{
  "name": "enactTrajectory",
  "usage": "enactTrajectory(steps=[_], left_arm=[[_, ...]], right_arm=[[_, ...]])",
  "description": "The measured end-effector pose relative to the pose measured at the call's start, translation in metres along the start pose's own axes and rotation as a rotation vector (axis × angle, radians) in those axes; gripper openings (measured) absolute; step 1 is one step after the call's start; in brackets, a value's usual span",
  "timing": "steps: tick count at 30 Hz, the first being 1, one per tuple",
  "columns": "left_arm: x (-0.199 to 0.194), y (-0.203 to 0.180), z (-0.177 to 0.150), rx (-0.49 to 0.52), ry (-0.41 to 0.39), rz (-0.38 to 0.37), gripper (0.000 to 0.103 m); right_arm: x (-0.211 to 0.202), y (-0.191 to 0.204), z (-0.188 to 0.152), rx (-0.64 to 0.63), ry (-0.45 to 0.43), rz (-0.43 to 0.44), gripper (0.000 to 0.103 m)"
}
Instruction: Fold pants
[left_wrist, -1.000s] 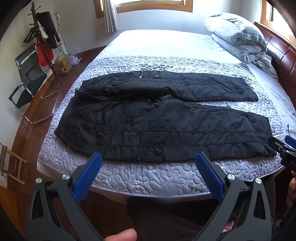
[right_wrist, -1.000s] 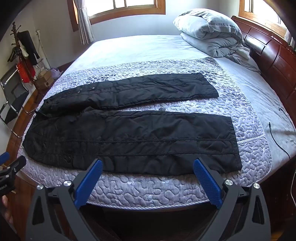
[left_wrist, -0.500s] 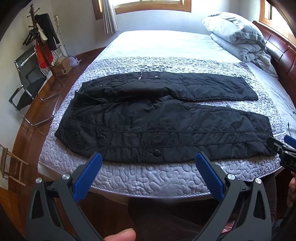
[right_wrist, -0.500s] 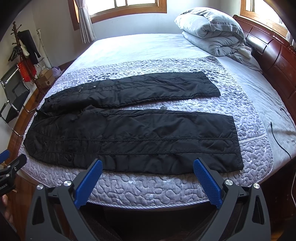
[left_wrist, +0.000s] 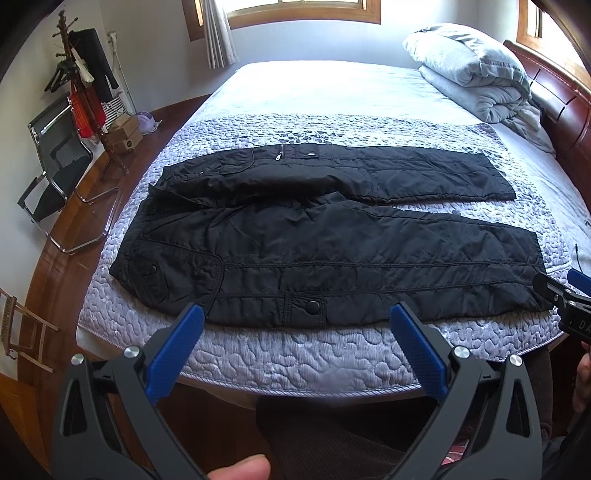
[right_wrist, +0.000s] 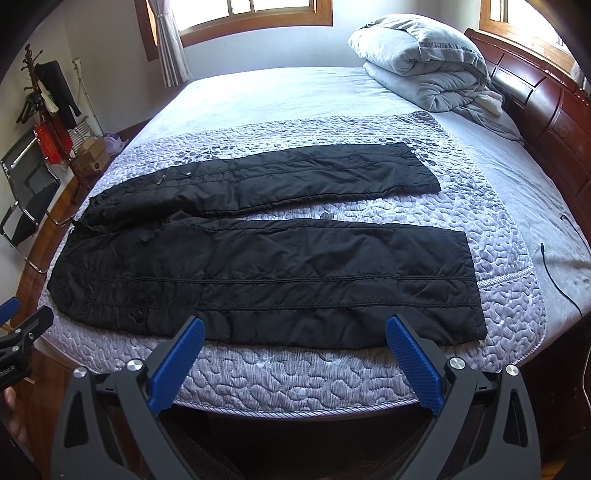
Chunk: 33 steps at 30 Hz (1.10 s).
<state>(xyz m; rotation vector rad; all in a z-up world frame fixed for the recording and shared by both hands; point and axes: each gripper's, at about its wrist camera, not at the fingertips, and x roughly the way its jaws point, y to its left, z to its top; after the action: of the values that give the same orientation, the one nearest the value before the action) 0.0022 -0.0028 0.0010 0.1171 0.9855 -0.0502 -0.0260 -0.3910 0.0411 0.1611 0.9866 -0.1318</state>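
Black quilted pants (left_wrist: 332, 236) lie flat on the bed, waist at the left, both legs spread apart and running to the right. They also show in the right wrist view (right_wrist: 266, 266). My left gripper (left_wrist: 295, 317) is open and empty, above the near bed edge just short of the near leg's lower edge by a snap button. My right gripper (right_wrist: 293, 330) is open and empty, at the near edge of the near leg toward the cuff. The right gripper shows at the right edge of the left wrist view (left_wrist: 565, 299).
A quilted lilac bedspread (left_wrist: 295, 354) covers the bed's near half. A folded grey duvet (right_wrist: 421, 59) lies at the headboard (right_wrist: 546, 110). A black cable (right_wrist: 561, 273) lies on the right. A chair (left_wrist: 55, 166) and coat stand (left_wrist: 81, 81) stand on the left.
Both grippers have moved slightly closer to the pants' near edge. Both stay open. The pants have not moved.
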Motion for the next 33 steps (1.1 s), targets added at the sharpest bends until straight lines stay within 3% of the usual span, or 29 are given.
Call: enactTrajectory(steps=[19,23,27,30,33], left_arm=[[0.008,-0.004,0.005,0.016,0.015,0.001,0.101],[0.02,0.0,0.008,0.002,0.041,-0.085,0.101],[0.048,0.025,0.023,-0.036,0.135,-0.144,0.101],[0.079,0.062,0.054,-0.066,0.185,-0.078,0.101],[0.121,0.114,0.096,-0.132,0.258,-0.016,0.101]], right_arm=[[0.011,-0.002,0.001,0.006,0.028,0.003,0.099],[0.018,-0.008,0.008,-0.006,0.023,-0.004,0.099],[0.032,-0.038,0.041,-0.009,0.0,-0.067,0.099],[0.049,-0.071,0.092,-0.044,-0.052,-0.15,0.099],[0.086,-0.106,0.154,-0.093,-0.041,-0.195,0.099]])
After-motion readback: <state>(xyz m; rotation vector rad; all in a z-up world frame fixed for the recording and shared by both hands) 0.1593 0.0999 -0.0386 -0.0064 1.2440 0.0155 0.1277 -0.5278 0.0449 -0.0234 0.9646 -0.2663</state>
